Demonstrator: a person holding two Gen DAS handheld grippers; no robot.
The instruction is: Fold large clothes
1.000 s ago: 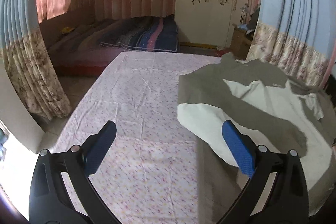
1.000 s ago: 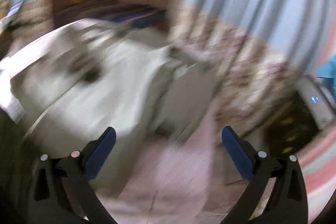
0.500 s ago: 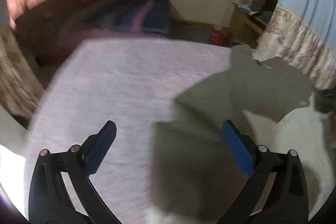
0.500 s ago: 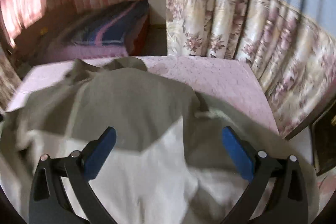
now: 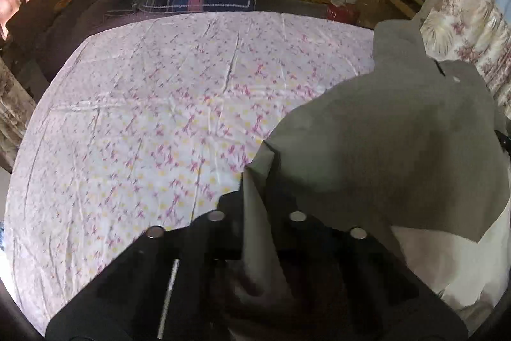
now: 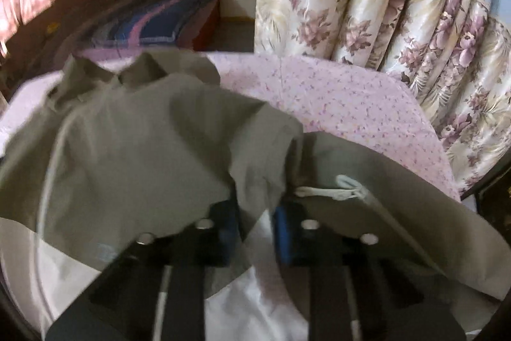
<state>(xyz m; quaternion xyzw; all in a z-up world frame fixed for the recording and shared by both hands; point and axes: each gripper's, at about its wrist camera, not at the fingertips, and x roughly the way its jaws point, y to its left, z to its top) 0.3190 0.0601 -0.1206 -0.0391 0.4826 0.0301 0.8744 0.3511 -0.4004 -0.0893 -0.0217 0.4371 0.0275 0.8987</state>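
Olive-grey shirt (image 5: 399, 143) spread on my worktop's floral sheet (image 5: 159, 104). Left gripper (image 5: 255, 200): jaws clenched on a hem fold at the shirt's near left edge. Right gripper (image 6: 255, 210): jaws just closing, pinching a bunched fold. Only the right view shows the collar (image 6: 140, 69) and the floral curtain (image 6: 399, 21) beyond the shirt.

Dim daylight, fisheye warp, slight blur

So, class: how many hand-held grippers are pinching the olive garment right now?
2. The left hand-held gripper grips the olive garment at its left edge; the right hand-held gripper pinches a fold nearer the floral curtain.
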